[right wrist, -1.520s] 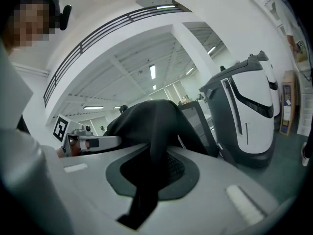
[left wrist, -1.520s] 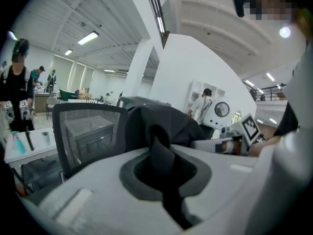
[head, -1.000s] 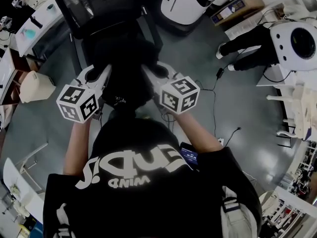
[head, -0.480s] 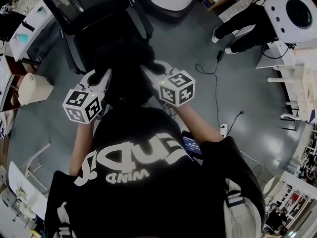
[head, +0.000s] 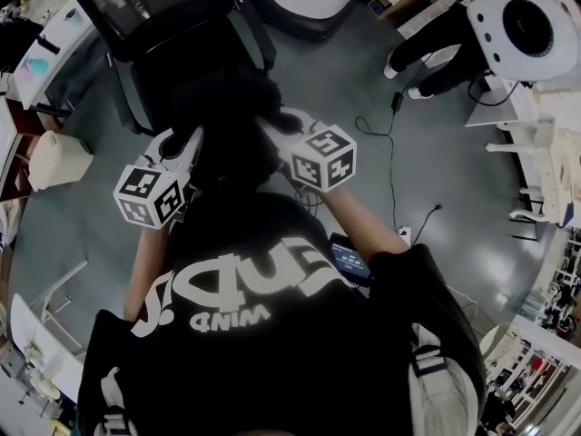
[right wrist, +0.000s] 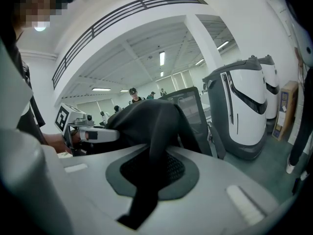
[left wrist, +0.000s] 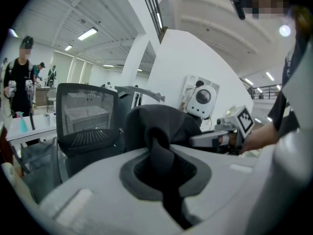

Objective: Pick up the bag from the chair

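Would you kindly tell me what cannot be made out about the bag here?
- Head view: the bag merges with the dark chair; its outline and any contact with the seat are unreadable.
- Left gripper view: the left claw is shut on bag fabric; strap or body, unclear.
- Right gripper view: the right claw likewise; the bag's underside is hidden behind it.

The bunched black bag (head: 227,125) is pinched at 2 edges before the mesh chair (head: 136,12).
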{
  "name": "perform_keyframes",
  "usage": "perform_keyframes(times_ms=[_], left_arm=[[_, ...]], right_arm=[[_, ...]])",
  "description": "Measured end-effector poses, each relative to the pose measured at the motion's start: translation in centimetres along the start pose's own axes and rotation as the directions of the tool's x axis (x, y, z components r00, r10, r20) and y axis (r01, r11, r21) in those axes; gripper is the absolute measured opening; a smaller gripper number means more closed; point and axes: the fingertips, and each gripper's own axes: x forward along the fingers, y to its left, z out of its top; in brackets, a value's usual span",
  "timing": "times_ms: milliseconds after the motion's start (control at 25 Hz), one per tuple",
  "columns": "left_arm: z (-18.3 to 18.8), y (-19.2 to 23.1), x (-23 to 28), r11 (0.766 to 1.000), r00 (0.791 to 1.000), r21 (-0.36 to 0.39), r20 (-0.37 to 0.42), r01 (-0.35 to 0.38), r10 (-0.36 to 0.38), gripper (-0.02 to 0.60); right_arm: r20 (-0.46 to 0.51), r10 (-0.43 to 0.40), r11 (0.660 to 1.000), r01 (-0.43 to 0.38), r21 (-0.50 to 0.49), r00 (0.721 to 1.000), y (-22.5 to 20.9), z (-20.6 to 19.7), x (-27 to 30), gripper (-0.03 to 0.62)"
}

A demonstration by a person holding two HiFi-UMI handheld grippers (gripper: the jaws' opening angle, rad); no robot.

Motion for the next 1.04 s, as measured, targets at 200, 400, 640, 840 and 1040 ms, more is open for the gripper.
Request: perform_keyframes(times_ms=[200, 400, 640, 840, 1040], left_arm=[[0.28, 0.17, 0.15, 1.0, 1.0, -0.005, 0.006, -0.006, 0.006, 0.018], [0.35, 0.41, -0.11, 1.0, 1.0, -0.006, 0.004, -0.009, 0.009, 0.018], [0.12, 0.29, 0.12, 1.0, 1.0, -0.019, -0.003, -0.01, 0.01, 0.018], [-0.2, 0.36, 0.15, 1.0, 1.0, -0.023, -0.007, -0.01, 0.009, 0.018], [-0.1, 0.36, 0.43, 1.0, 1.0, -0.03, -0.009, -0.009, 0.009, 0.018]], right_arm=[[0.007, -0.002, 1.0, 0.002, 0.003, 1.0, -0.29, 0.37, 0.27, 0.028], [0.007, 0.001, 1.0, -0.001, 0.004, 1.0, -0.15, 0.5, 0.58, 0.028], [-0.009, 0.005, 1.0, -0.005, 0.008, 1.0, -0.36, 0.27, 0.55, 0.028], [-0.019, 0.008, 1.0, -0.008, 0.011, 1.0, -0.45, 0.03, 0.73, 0.028], [-0.021, 0.008, 1.0, -0.008, 0.01, 1.0, -0.78, 0.37, 0.86, 0.028]])
